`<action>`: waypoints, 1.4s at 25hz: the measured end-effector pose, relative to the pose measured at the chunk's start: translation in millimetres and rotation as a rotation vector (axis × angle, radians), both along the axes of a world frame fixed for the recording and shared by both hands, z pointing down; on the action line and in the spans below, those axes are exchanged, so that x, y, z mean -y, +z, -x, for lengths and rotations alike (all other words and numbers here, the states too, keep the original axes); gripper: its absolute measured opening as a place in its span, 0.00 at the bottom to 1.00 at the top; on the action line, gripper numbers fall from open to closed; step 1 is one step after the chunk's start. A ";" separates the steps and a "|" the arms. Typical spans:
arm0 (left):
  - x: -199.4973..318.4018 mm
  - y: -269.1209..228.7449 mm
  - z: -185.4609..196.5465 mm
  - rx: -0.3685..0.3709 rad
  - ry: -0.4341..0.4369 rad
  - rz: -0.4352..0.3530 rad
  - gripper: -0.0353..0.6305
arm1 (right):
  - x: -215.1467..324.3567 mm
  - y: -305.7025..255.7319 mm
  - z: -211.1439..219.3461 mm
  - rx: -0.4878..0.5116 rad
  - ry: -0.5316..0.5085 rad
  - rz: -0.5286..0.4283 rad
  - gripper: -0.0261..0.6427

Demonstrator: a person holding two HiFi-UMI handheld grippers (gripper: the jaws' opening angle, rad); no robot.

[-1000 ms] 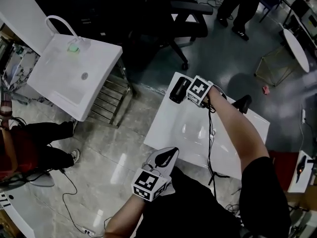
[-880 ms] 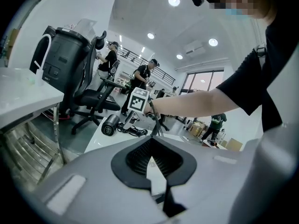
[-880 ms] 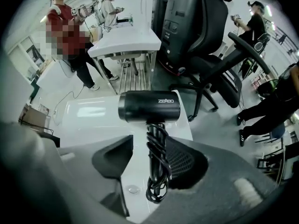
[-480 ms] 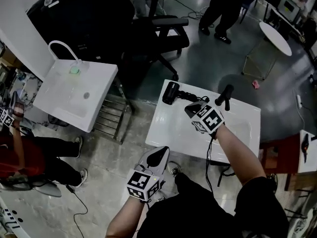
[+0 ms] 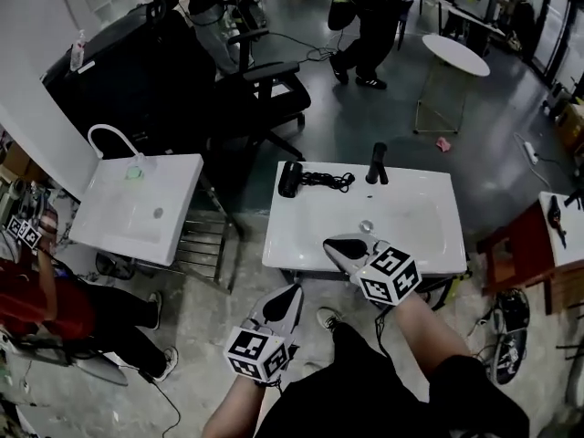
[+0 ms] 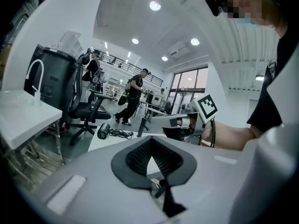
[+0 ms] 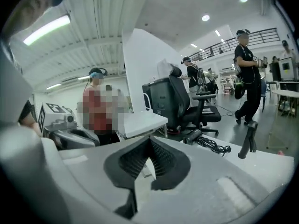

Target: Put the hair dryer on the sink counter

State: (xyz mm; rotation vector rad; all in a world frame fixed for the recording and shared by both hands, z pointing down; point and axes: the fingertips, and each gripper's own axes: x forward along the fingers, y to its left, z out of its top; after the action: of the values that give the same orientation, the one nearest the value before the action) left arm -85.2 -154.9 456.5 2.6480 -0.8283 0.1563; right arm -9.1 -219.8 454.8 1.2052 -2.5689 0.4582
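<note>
Far on sink counter (image 5: 310, 231), hair dryer (image 5: 290, 179) — well apart from right claw (image 5: 338, 245), left claw (image 5: 288, 294), both closed.

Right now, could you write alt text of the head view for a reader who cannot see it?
A black hair dryer lies on the far left corner of a white sink counter, left of a black faucet. Nearer the person, the left claw and right claw are shut and empty.
</note>
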 end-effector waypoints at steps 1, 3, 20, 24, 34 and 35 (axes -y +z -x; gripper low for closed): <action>-9.9 -0.1 1.1 0.000 0.008 0.001 0.06 | -14.5 -3.8 0.3 0.016 0.015 -0.007 0.04; -29.4 -0.4 2.4 -0.001 0.020 0.002 0.06 | -42.6 -8.6 0.8 0.040 0.040 -0.015 0.04; -82.1 -21.8 -48.0 -0.023 0.098 -0.034 0.06 | -150.0 -35.6 -38.3 0.122 0.233 -0.078 0.04; -83.7 -21.5 -63.1 -0.029 0.078 -0.027 0.06 | -158.4 -34.8 -52.0 0.126 0.235 -0.081 0.04; -94.9 -18.3 -93.9 0.018 0.024 -0.040 0.06 | -170.5 -26.8 -89.0 0.148 0.213 -0.057 0.04; -96.1 -17.6 -96.6 0.025 0.021 -0.046 0.06 | -170.9 -26.0 -91.9 0.148 0.210 -0.056 0.04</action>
State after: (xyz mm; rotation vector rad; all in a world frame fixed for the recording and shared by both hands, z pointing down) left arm 11.4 -58.9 439.0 2.7037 -0.8220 0.1781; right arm 82.7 -48.8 428.7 1.5227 -2.6035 0.5420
